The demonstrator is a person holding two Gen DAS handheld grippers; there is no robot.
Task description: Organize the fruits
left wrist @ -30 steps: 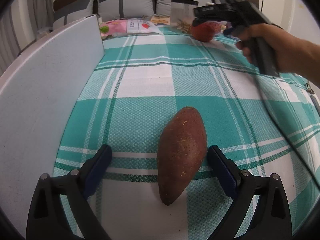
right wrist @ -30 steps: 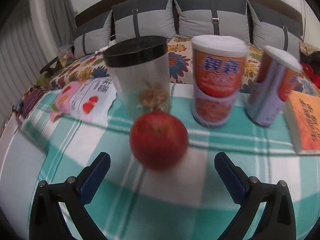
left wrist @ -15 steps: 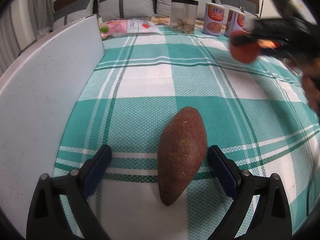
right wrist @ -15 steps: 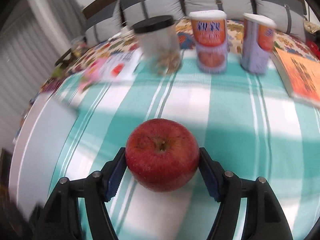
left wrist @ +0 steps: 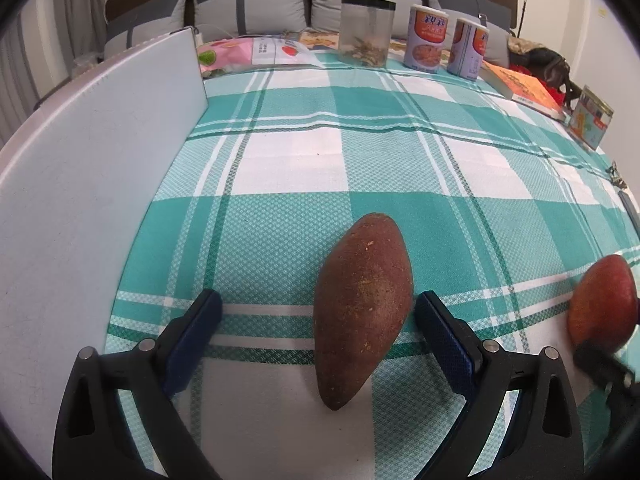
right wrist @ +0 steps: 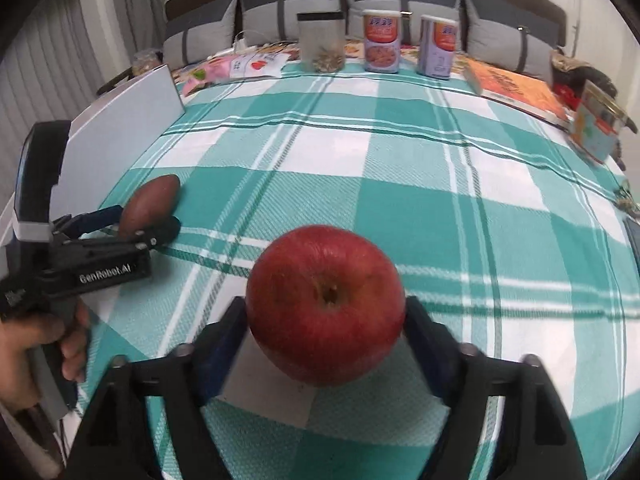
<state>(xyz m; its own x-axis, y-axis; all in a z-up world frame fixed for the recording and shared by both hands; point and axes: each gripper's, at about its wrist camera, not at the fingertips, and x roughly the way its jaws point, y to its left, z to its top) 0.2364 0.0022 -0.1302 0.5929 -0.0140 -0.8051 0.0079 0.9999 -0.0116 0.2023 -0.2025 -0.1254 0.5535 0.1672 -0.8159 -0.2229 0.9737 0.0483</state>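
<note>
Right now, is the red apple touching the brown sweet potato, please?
Apart: the left wrist view shows checked cloth between sweet potato and apple.

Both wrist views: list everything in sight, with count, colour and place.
sweet potato: 1, reddish brown, on cloth between left fingers
apple: 1, red, between right fingers
jar: 1, clear, black lid, far edge
canisters: 2, orange and lilac, beside jar
book: 1, orange, far right
snack packet: 1, pink and white, far left
board: 1, white, standing left
tablecloth: 1, teal and white check, underneath
left gripper: 1, black, blue pads, open
right gripper: 1, black, jaws just opening around apple
hand: 1, holding left gripper
</note>
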